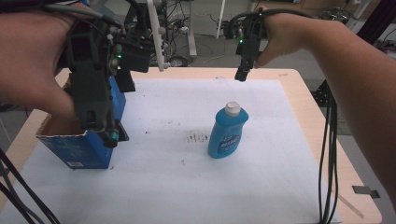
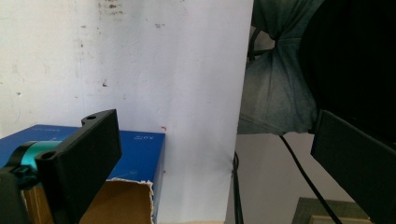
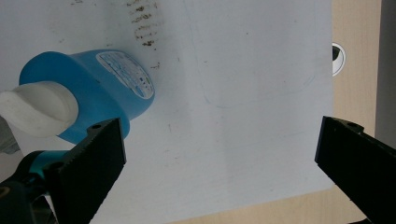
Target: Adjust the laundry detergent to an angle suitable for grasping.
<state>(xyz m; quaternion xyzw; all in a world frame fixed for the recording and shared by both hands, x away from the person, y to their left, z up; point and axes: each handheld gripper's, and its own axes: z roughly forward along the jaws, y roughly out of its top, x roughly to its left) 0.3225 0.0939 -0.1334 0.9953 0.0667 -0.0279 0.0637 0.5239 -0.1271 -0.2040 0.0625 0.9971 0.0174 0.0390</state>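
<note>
A blue bottle (image 1: 227, 132) with a white cap stands upright near the middle of the white sheet (image 1: 196, 186). An open blue cardboard box (image 1: 79, 142) sits at the sheet's left edge. My left gripper (image 1: 105, 128) hovers over the box, jaws wide apart and empty; in the left gripper view the box (image 2: 135, 154) lies below its left jaw. My right gripper (image 1: 243, 70) is raised above the table's far edge, open and empty. In the right gripper view the bottle (image 3: 88, 88) lies at the upper left, beyond the left jaw.
The wooden table (image 1: 322, 121) shows bare past the sheet on the right. Black cables (image 1: 329, 158) hang along the right side. Dark stains (image 1: 196, 136) mark the sheet left of the bottle. Stands and cables clutter the floor behind the table.
</note>
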